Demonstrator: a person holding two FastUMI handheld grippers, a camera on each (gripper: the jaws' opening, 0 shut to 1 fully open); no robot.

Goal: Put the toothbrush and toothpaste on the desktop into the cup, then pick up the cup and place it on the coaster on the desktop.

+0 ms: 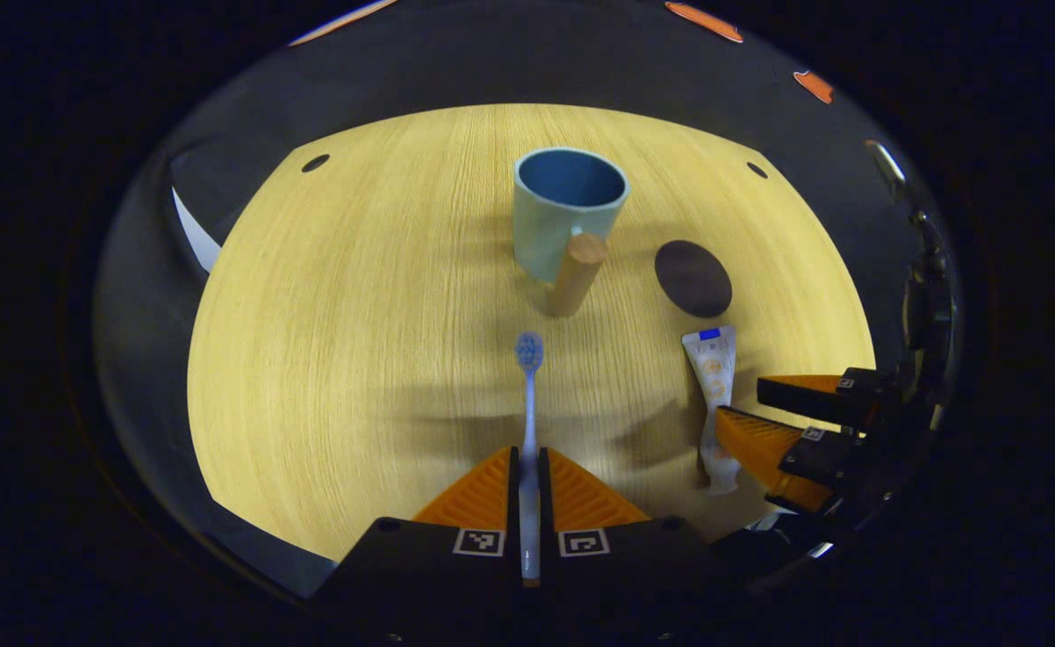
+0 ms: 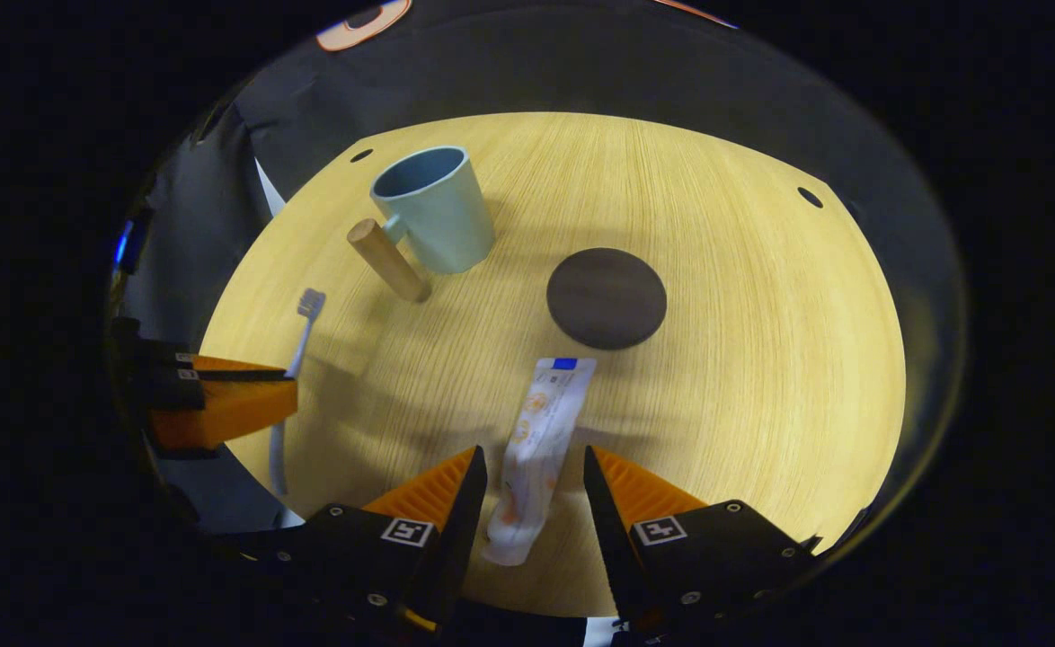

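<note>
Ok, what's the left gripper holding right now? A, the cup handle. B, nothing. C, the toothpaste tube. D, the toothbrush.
D: in the left gripper view the left gripper's two orange fingers are closed on the handle of the toothbrush, while the toothpaste lies between the open fingers of the right gripper.

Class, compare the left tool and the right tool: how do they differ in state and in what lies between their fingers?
The left tool is shut on the toothbrush; the right tool is open, its fingers apart on either side of the toothpaste tube without pressing it. The toothbrush is thin and blue; the tube is wide, flat and white. Both tools have orange fingers and point toward the cup.
</note>
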